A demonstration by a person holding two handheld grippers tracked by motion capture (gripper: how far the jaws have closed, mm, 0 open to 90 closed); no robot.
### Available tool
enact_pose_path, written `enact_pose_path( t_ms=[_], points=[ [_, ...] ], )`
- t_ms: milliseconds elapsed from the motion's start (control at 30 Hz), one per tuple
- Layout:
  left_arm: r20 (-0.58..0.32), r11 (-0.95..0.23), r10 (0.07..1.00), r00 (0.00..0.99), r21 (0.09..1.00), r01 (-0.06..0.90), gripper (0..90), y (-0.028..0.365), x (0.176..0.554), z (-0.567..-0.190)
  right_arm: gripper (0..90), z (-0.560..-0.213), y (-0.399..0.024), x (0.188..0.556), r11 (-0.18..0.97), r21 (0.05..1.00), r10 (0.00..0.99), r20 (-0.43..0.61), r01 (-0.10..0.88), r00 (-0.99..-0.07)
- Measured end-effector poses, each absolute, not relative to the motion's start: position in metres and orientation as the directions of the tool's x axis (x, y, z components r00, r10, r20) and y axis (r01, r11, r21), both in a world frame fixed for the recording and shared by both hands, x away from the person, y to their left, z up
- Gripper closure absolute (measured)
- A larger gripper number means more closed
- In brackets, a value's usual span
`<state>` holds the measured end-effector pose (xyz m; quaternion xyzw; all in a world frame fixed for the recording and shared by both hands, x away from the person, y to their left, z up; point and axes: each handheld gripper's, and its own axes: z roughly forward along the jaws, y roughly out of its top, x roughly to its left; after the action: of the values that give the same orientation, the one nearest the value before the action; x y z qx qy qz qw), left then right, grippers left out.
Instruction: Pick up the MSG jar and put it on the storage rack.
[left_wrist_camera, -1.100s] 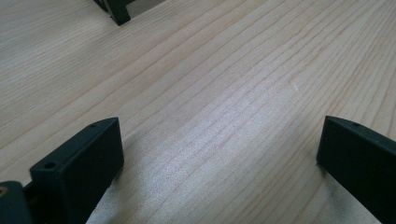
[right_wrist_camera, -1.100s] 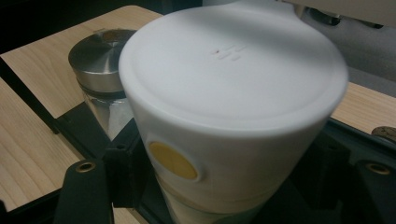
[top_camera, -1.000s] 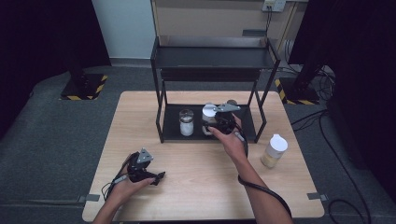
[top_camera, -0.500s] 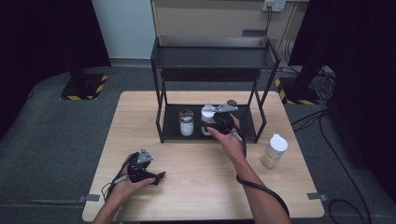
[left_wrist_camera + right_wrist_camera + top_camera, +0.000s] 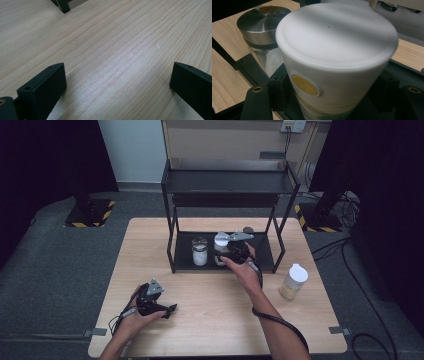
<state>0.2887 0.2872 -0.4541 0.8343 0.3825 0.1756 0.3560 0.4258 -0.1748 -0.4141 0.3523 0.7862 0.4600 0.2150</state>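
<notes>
The white-lidded jar (image 5: 337, 62) stands upright, long axis vertical and lid up, on the lower shelf of the black rack (image 5: 227, 182), which rests on the far half of the tabletop (image 5: 210, 320). The right claw (image 5: 226, 254) is clamped on this jar just under its lid, one black jaw on each side in the right gripper view, where a round yellow mark shows on the lid's side. Jars count three: this one, a glass jar with a metal lid (image 5: 199, 251) just beside it on the same shelf and holding something white, and a second white-lidded jar (image 5: 293, 281) standing apart on the tabletop to the right of the rack. There is one rack, with two shelves. The left claw (image 5: 167, 310) rests low over bare wood near the front edge, jaws spread wide with nothing between them.
</notes>
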Motion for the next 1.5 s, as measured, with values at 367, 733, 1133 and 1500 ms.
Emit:
enact_pose_path(
  t_ms=[367, 733, 1133, 1500],
  points=[
    [0.021, -0.453, 0.764, 0.645, 0.728, 0.513, 0.0, 0.287, 0.288, -0.454, 30.1, -0.417, -0.179, 0.427, 0.318, 0.878, 0.749, -0.001, 0.358, -0.663],
    [0.021, -0.453, 0.765, 0.644, 0.729, 0.514, 0.0, 0.287, 0.288, -0.454, 19.5, -0.416, -0.179, 0.43, 0.31, 0.879, 0.744, 0.014, 0.363, -0.668],
    [0.022, -0.453, 0.765, 0.643, 0.729, 0.514, 0.0, 0.287, 0.288, -0.454, 6.6, -0.412, -0.183, 0.42, 0.356, 0.863, 0.743, -0.029, 0.358, -0.669],
    [0.022, -0.453, 0.765, 0.644, 0.728, 0.514, 0.0, 0.287, 0.288, -0.454, 5.5, -0.41, -0.195, 0.405, 0.36, 0.863, 0.731, -0.026, 0.354, -0.681]
  ],
)
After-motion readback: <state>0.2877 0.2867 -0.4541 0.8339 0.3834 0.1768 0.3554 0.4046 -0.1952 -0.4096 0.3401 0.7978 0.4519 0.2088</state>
